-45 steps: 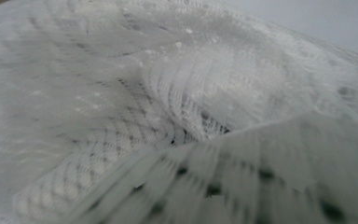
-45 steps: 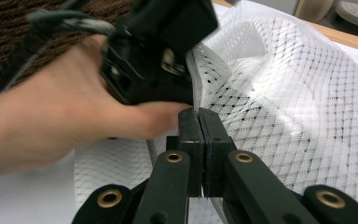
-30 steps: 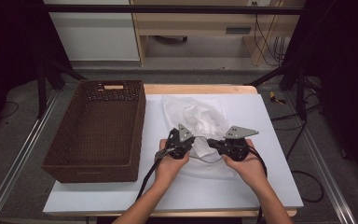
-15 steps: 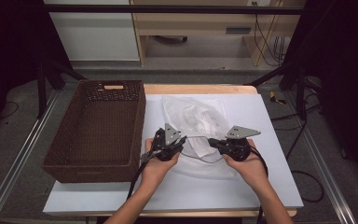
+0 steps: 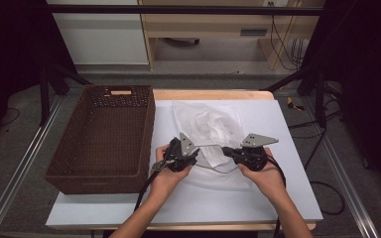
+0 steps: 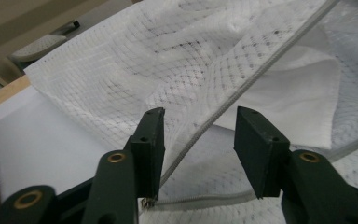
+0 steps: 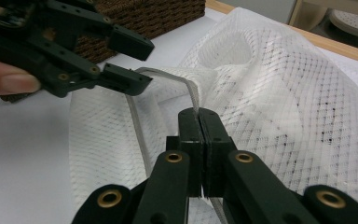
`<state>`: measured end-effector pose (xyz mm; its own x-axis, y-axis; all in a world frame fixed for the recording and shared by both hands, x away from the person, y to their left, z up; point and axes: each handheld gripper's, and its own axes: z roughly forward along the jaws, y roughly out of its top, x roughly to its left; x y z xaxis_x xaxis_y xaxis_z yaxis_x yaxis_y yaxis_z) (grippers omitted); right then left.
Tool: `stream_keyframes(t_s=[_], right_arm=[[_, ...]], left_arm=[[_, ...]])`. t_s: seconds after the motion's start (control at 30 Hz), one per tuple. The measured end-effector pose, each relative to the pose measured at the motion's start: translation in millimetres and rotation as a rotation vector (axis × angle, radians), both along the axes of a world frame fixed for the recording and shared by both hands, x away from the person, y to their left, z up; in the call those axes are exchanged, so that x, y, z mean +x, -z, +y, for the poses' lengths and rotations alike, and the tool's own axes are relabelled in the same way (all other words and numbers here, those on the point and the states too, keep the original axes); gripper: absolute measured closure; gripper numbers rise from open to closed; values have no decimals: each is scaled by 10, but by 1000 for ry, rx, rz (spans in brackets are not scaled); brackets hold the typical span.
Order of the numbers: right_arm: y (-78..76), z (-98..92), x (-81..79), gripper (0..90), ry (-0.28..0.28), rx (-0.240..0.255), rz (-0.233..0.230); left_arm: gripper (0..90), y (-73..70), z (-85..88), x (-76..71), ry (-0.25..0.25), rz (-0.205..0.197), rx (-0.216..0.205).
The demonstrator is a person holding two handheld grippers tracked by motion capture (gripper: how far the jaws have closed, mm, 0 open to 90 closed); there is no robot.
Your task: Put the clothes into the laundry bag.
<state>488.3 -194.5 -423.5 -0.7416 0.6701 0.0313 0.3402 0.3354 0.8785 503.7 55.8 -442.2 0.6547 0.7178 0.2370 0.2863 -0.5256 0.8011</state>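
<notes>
Right gripper: fingers pressed together on the grey zipper band of a white mesh laundry bag. The band leaves the fingertips at the centre of the right gripper view and arcs toward the upper left of the frame.

Left gripper: fingers wide apart, holding nothing. The zipper band crosses the gap on a diagonal, lower left to upper right of the left gripper view, lying close to the left-hand finger. Whether it touches that finger cannot be told. A small metal piece, possibly the zipper pull, sits at the bottom of the frame beneath that finger.

Mesh laundry bag: in the high view, lies crumpled at the centre of the frame on the white-covered bench, its mouth partly open, folded white cloth showing inside. Both grippers meet at its near edge, just beside each other.

Wicker basket: dark brown, left of the frame, just beside the bag, nothing visible inside.

Handling note, as judgement: the step appears to be working the zipper. The right fingers should keep the band taut as an anchor. The left fingers should centre on the band or the pull and close squarely, catching no loose mesh. Any pull should run along the band, not lift the bag off the bench.
</notes>
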Motion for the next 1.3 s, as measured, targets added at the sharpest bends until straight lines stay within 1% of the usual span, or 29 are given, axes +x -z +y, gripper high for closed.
stream_keyframes(t_s=[0.07, 0.13, 0.2, 0.27, 0.33, 0.4, 0.47, 0.53, 0.63, 0.77, 1.0, 1.13, 1.3], right_arm=[[-3, -6, 0, 894, 0, 1, 0], [-7, -13, -3, 894, 2, 4, -1], [-10, -23, -3, 894, 3, 5, 0], [-10, -28, -1, 893, 0, 5, 1], [-8, -30, 1, 894, -1, 5, 1], [-8, -31, 1, 894, 0, 5, 2], [-7, -32, 1, 894, -1, 4, 2], [-5, -34, 2, 893, -3, 2, 2], [0, -40, 5, 893, -2, 0, 5], [15, -40, 13, 893, -7, -12, 6], [39, -22, 17, 893, -20, -34, 11], [46, 0, 14, 892, -23, -41, 17], [41, 30, 16, 892, -38, -55, 17]], left_arm=[[555, 26, -20, 47, -3, 9, 19], [591, 49, -30, 76, -13, 8, 25], [619, 68, -38, 95, -11, 12, 42], [666, 78, -44, 101, -11, 14, 59], [719, 82, -47, 100, -13, 15, 64], [753, 80, -45, 98, -15, 15, 71], [785, 70, -43, 88, -20, 13, 67], [831, 58, -44, 69, -14, 14, 68], [863, 40, -33, 32, -15, 16, 67], [874, 18, -8, -32, -16, 13, 63], [878, 2, 37, -138, -4, 30, 68], [877, -10, 72, -164, -9, 31, 68], [876, -30, 98, -190, -16, 42, 56]])
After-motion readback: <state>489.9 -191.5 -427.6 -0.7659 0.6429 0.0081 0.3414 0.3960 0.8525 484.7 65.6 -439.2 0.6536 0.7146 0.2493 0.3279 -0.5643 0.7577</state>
